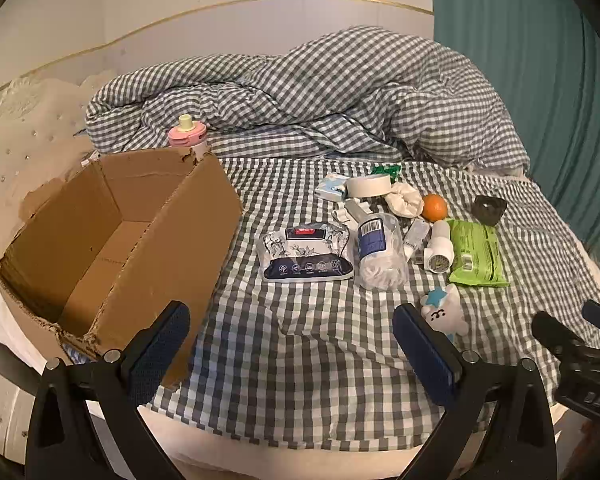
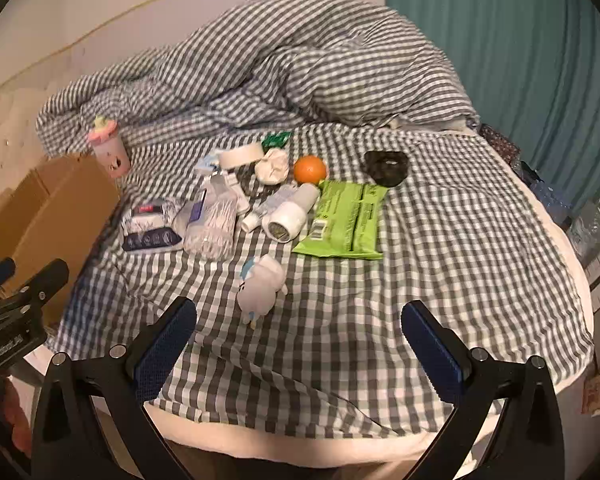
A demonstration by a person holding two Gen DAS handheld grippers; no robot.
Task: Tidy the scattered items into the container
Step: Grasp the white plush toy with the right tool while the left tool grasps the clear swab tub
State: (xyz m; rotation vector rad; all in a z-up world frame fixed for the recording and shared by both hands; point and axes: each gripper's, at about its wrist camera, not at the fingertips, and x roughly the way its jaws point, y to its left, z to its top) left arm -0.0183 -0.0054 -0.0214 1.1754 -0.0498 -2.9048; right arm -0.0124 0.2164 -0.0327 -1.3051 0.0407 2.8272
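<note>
a big checked blanket (image 1: 340, 92) is lying bunched on the bed. a brown box (image 1: 112, 240) is sitting empty at the left. the green pack (image 2: 344, 220), orange (image 2: 309, 169) and toy (image 2: 262, 284) are lying beside it. the left tongs (image 1: 290, 344) and right tongs (image 2: 298, 340) are both hanging wide, holding nothing.

Cardboard box (image 1: 112, 236) sits open and empty on the checked sheet (image 1: 300, 360). Pink bottle (image 1: 188, 134) just behind box. Right of box: floral wipes pack (image 1: 306, 250), then cotton-swab bag (image 1: 380, 252), white cylinder (image 1: 439, 250), green wipes pack (image 1: 476, 256). Tape roll (image 1: 368, 186), orange (image 1: 434, 207) further back-right of box. Plush toy (image 1: 446, 312) nearer. Left gripper (image 1: 292, 344) jaws wide apart, holding nothing.
</note>
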